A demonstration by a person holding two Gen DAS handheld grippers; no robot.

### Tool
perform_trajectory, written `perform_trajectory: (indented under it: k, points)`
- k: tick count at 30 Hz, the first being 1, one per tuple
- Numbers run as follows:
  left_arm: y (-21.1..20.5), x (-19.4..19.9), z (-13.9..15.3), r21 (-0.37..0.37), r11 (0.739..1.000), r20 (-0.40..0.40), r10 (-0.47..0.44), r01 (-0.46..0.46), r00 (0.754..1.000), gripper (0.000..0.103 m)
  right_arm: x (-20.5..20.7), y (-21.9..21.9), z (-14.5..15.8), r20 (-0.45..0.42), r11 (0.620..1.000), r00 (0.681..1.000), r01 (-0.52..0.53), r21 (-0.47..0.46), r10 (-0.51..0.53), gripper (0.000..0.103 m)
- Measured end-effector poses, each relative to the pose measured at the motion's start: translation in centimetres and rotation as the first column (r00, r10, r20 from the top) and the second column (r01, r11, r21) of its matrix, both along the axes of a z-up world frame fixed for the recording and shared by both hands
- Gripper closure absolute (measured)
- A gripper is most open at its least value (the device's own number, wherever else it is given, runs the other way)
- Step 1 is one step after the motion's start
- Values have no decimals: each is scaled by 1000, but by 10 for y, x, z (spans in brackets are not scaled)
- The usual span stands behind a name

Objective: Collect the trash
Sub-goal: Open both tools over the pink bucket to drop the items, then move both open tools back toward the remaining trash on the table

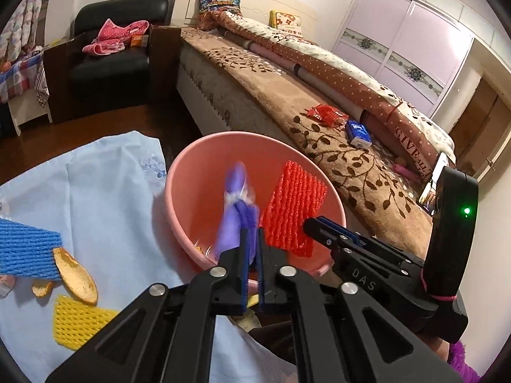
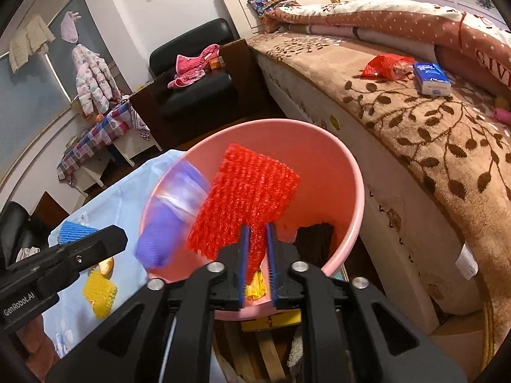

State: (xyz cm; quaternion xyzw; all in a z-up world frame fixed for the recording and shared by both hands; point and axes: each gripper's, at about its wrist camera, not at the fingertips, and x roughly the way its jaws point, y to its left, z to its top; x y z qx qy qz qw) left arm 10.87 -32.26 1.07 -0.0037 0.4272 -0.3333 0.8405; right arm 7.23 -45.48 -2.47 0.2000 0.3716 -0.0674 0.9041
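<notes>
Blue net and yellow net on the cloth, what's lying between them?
Orange peel: two pieces lie between the blue net and yellow net, seen in the left wrist view.

black tongs (image 1: 252,249), blue-lined fingers (image 2: 244,255)

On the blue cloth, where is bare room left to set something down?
Bare: the light blue cloth between the pink basin and the blue foam net. Crowded: near corner, with orange peel and yellow foam net.

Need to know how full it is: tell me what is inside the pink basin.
Over the pink basin, the grippers hold a red foam net and a blurred purple wrapper. A yellow scrap lies at the bottom; the rest is covered.
</notes>
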Motion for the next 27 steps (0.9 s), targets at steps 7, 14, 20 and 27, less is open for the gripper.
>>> perform_trajectory:
  k: [7, 14, 20, 27]
  points:
    - [7, -9, 3, 1, 1000, 25, 8, -8, 1000, 83, -2, 2, 2, 3, 1000, 1000, -3, -10, 3, 74]
    - [24, -22, 16, -2, 1000, 63, 30, -30, 998, 71, -12, 21, 21, 37, 999, 999, -29, -40, 31, 74]
    - [52, -33, 22, 0, 997, 78, 72, -73, 994, 70, -22, 50, 34, 67, 996, 994, -79, -47, 83, 74]
    - [104, -48, 27, -27, 990, 91, 142, -140, 986, 70, -30, 92, 52, 88, 986, 985, -137, -91, 145, 74]
